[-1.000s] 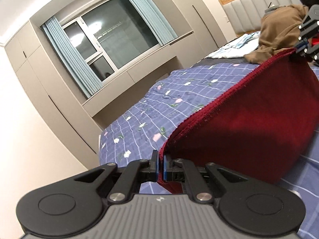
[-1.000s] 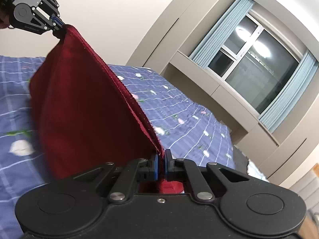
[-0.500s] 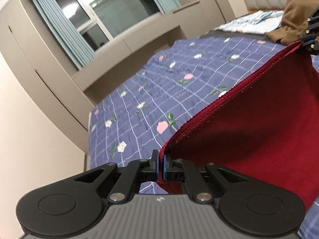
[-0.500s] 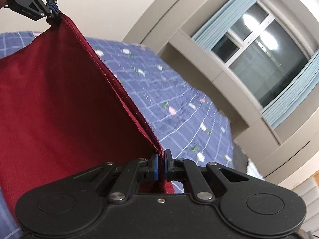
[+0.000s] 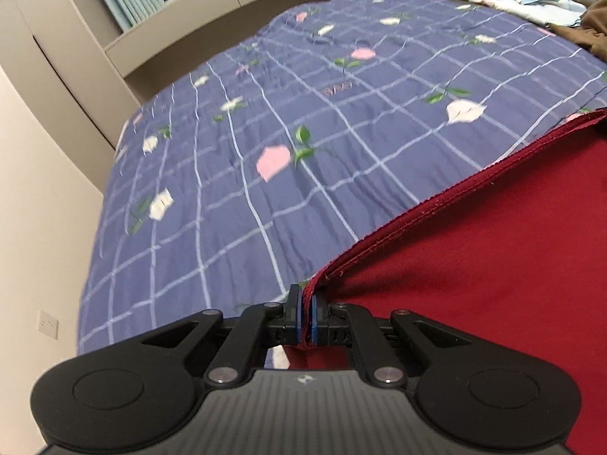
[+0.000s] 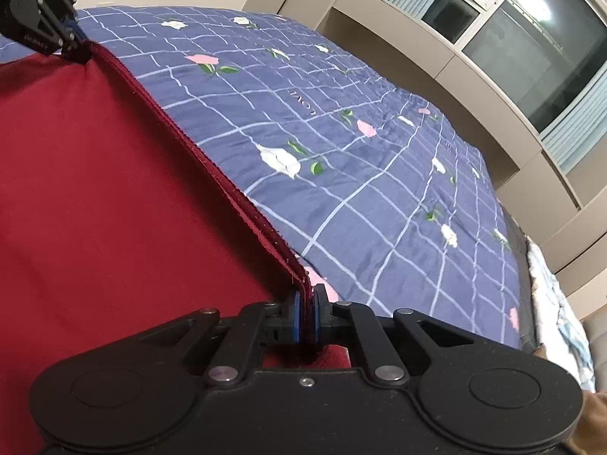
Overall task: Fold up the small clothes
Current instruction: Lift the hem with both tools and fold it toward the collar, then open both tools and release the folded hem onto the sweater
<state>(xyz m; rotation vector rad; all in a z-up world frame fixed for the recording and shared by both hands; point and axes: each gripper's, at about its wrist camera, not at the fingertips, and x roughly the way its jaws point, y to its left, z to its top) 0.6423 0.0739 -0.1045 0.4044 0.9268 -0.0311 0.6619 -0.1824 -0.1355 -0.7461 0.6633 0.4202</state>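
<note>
1. My left gripper and right gripper each clamp a hem corner of the red garment, above the floral bedspread
2. Risk: uneven lowering skews the fold; thin pinch may slip

Garment stretched between both grippers over bedspread, window beyond bed's far side

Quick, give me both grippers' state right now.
Left gripper: closed, fingers pinching one end of the red garment's edge.
Right gripper: closed, fingers pinching the other end of that edge.
</note>
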